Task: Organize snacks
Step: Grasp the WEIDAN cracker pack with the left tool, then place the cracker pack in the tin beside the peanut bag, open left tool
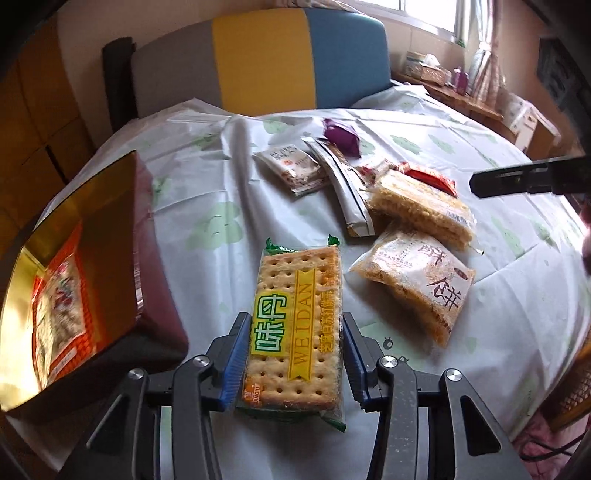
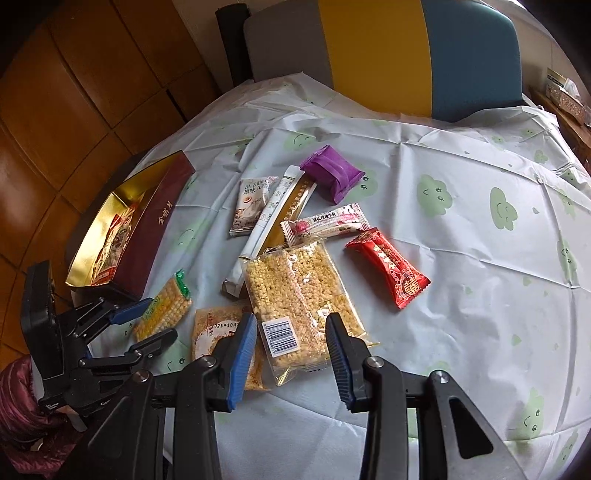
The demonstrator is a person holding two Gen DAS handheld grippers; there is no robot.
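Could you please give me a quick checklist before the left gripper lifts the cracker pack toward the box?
1. Cracker pack sits between the left gripper fingers: ok.
2. Both pads pressing on the pack: cannot tell; a slight gap seems to show on the right side.
3. Box open, gold interior showing: ok.
4. Space left in the box beside the one packet inside: ok.
5. Right gripper away from the left one's path: ok; it hangs open over the puffed-rice pack.

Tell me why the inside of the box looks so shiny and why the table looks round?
Left wrist view: the box's gold lining mirrors window light and reflects the packet inside, blurred near the edge. Right wrist view: the fisheye lens bends the tablecloth into a dome and darkens the corners; the cracker pack stays fairly sharp.
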